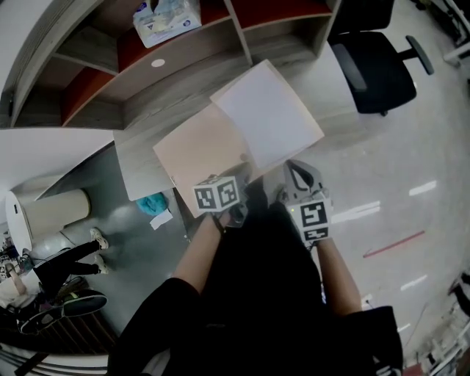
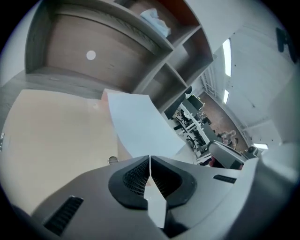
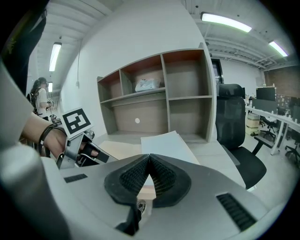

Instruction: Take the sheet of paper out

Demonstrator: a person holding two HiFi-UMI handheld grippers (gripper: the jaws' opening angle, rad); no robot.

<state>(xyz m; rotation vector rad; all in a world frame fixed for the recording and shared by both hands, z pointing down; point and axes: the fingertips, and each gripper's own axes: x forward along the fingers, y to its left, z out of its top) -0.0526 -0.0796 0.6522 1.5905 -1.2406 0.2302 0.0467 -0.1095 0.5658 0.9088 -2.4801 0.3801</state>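
Observation:
A beige folder (image 1: 200, 156) with a snap button (image 1: 244, 156) lies on the desk (image 1: 143, 158). The white sheet of paper (image 1: 268, 117) sticks out of it toward the upper right, resting on it. My left gripper (image 1: 236, 210) is at the folder's near edge; in the left gripper view (image 2: 150, 161) its jaws are closed with a pale edge of the folder pinched between them. My right gripper (image 1: 292, 170) is at the sheet's near corner. The right gripper view (image 3: 150, 159) shows the sheet (image 3: 164, 143) running into its closed jaws.
A wooden shelf unit (image 1: 183, 55) backs the desk, with a plastic package (image 1: 167, 18) on one shelf. A black office chair (image 1: 374, 62) stands at the right. On the floor at the left are a teal object (image 1: 153, 203), a pale cylinder (image 1: 55, 213) and a person's legs (image 1: 70, 261).

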